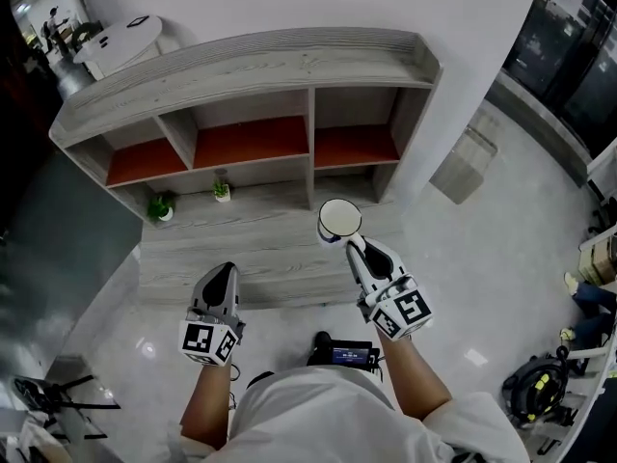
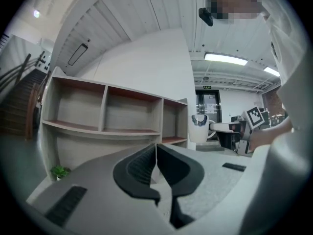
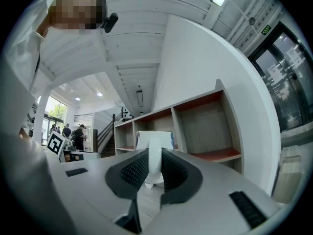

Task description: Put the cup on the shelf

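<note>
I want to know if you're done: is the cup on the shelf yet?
No, the cup hangs in the air, its handle pinched in the right tongs.

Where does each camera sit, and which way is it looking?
Head view: on the person's head, looking steeply down at the shelf, forearms, left tongs and right tongs.
Left gripper view: on the left tongs, looking along their shut, empty jaws toward the shelf.
Right gripper view: on the right tongs, looking along jaws pinching the cup handle.
Shared: all show shelf and cup.
</note>
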`<act>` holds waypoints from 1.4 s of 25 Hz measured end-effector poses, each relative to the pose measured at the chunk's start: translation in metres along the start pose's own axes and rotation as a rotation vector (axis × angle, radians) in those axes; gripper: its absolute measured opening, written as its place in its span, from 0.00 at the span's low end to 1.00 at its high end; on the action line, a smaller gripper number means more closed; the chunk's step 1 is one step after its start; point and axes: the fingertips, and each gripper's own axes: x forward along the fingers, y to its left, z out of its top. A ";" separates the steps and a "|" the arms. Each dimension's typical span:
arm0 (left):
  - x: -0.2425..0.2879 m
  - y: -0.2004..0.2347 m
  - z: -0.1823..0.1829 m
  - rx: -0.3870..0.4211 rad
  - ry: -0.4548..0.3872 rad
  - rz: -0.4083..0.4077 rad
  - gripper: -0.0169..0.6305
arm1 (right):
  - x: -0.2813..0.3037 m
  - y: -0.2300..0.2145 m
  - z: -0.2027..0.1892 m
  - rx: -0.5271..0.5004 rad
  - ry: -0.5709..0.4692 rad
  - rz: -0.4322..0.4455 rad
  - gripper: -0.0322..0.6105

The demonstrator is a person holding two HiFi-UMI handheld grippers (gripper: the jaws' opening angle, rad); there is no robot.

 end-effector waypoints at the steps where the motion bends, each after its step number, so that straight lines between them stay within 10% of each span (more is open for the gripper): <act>1: 0.006 0.003 0.000 0.000 0.001 0.009 0.05 | 0.007 -0.005 0.000 0.002 -0.002 0.010 0.17; 20: 0.058 0.070 0.004 -0.025 -0.017 0.080 0.05 | 0.137 -0.027 0.021 -0.018 -0.050 0.123 0.17; 35: 0.088 0.156 0.013 -0.026 -0.034 -0.025 0.05 | 0.229 0.008 0.028 -0.091 -0.048 0.058 0.17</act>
